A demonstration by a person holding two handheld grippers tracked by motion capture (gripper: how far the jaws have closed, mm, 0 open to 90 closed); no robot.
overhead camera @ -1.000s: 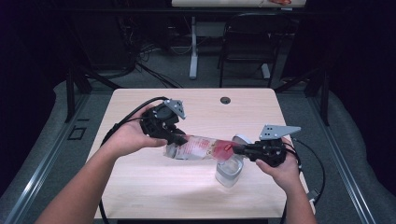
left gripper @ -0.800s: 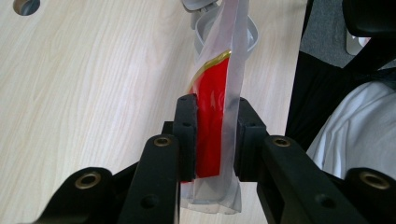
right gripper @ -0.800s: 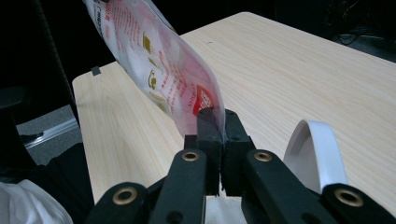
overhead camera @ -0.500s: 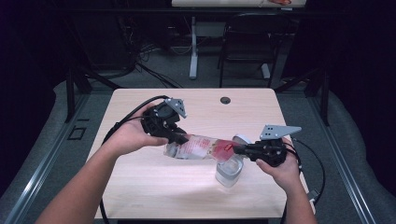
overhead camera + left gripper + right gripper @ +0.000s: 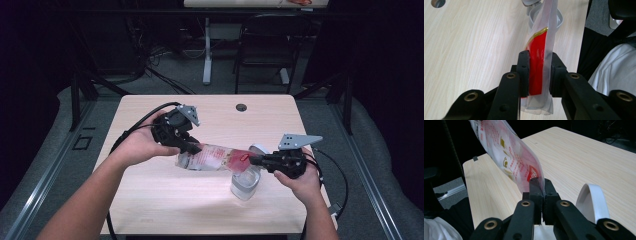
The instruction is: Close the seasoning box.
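A clear plastic pouch printed in red and white hangs stretched between my two grippers above the table. My left gripper is shut on its left end; in the left gripper view the pads press the pouch from both sides. My right gripper is shut on the red right end, where the pouch narrows to an edge between the closed tips of that gripper. Just under that end stands a clear container with a white lid hinged back.
The pale wooden table has a round cable hole near its far edge. A black cable trails from the left gripper over the table's left side. A chair and desk legs stand behind the table.
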